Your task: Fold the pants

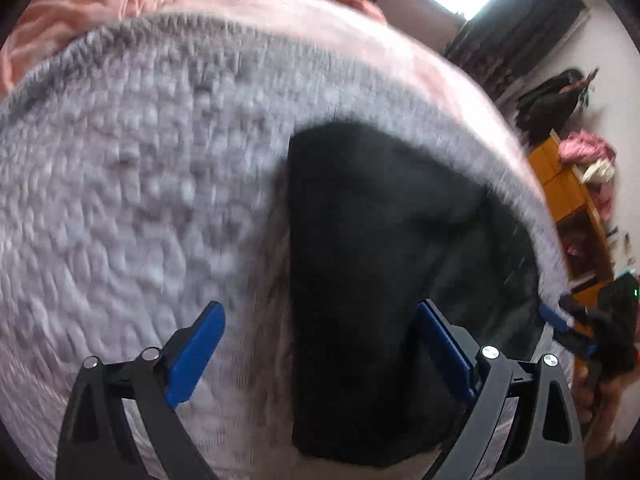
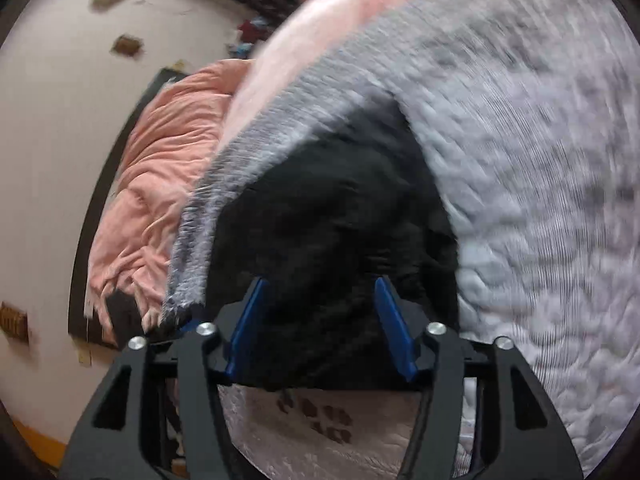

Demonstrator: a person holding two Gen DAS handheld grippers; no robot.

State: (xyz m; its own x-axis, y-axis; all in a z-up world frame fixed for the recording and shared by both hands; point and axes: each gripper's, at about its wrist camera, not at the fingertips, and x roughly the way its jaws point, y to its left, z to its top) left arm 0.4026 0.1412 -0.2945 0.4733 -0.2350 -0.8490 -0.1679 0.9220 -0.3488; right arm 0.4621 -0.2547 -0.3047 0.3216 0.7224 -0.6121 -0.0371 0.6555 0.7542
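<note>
Left wrist view: a grey quilted bedspread [image 1: 120, 200] covers the bed, black pants [image 1: 380, 260] lying near its right edge. Left tongs [image 1: 320, 344] gape wide, holding nothing. Right wrist view: right tongs [image 2: 320, 312] stand open, blue fingers [image 2: 394, 328] straddling the pants' [image 2: 320, 220] near end.

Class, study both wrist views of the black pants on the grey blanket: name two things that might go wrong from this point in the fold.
1. Both views are motion-blurred, so the left gripper and right gripper, both open over the black pants, may close off target or on one layer only.
2. The shaggy grey blanket lies right against the pants' edge; a finger could pinch blanket together with cloth and drag it into the fold.
</note>
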